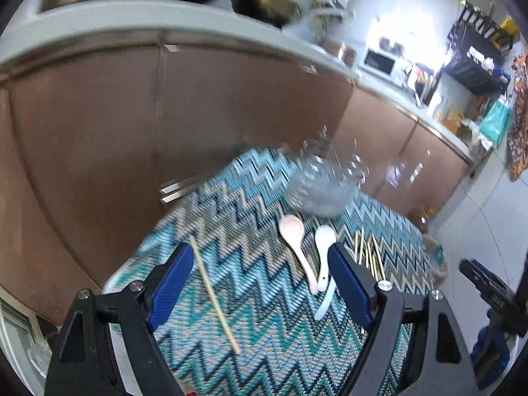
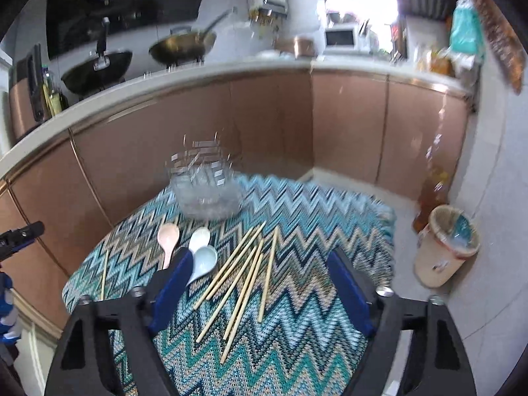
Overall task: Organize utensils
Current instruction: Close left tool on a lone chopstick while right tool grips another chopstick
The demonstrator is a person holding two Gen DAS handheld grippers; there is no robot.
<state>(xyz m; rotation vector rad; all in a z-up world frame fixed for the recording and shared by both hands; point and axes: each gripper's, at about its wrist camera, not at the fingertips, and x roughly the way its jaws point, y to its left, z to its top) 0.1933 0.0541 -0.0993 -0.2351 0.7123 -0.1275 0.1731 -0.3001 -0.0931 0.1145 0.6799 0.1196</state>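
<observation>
Sitting at the far edge of the zigzag-patterned worktop, upper centre of the right wrist view, one clear glass holder is the largest piece; it looks heavy, slick and breakable, best left standing as the place to put things.

Three spoons lie just below it in that frame: a pink spoon, a white spoon and a pale blue spoon, the last two touching. They appear to be glazed ceramic, stiff, slippery and chippable, so I would pinch the handle, not the bowl.

A pile of chopsticks, seven as far as I can count through the overlap, fans across centre frame; one lone chopstick lies apart at left. Light, rigid, prone to rolling; grasp mid-length.

Both the left gripper and the right gripper hover spread wide, holding nothing.
</observation>
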